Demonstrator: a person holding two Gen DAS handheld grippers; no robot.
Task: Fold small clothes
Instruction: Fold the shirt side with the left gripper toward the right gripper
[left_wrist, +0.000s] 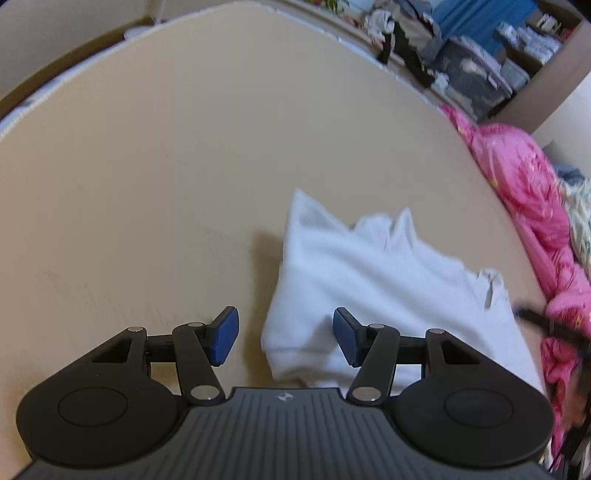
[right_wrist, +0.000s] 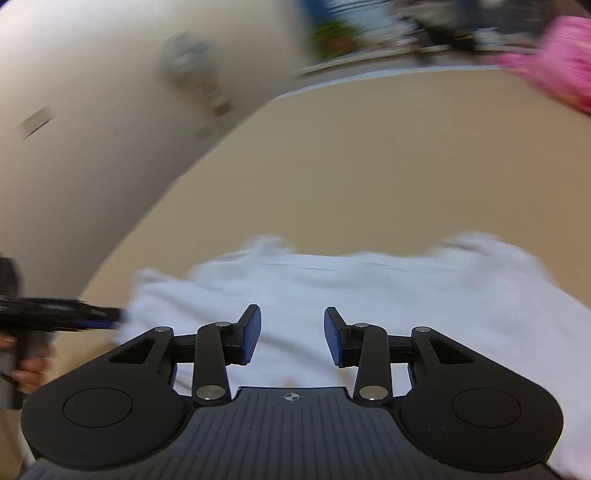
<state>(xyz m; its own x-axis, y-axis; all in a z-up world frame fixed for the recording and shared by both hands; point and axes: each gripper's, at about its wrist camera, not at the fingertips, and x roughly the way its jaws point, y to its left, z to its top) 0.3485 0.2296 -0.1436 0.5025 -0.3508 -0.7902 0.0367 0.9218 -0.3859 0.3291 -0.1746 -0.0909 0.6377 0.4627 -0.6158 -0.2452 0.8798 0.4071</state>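
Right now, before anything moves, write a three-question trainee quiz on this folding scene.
1. True or false: the left gripper is clamped on the white garment.
2. Which colour is the pile beside the white garment? A) green B) pink C) black
3. Fill in: the garment lies on a ____ surface.

Key:
1. False; its jaws stand open, holding nothing, like those of the right gripper.
2. B
3. Tan

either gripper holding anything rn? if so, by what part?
Nothing held. Left gripper is open, jaws apart over the left edge of the white garment. Right gripper is open above the same cloth, nothing pinched between its pads.
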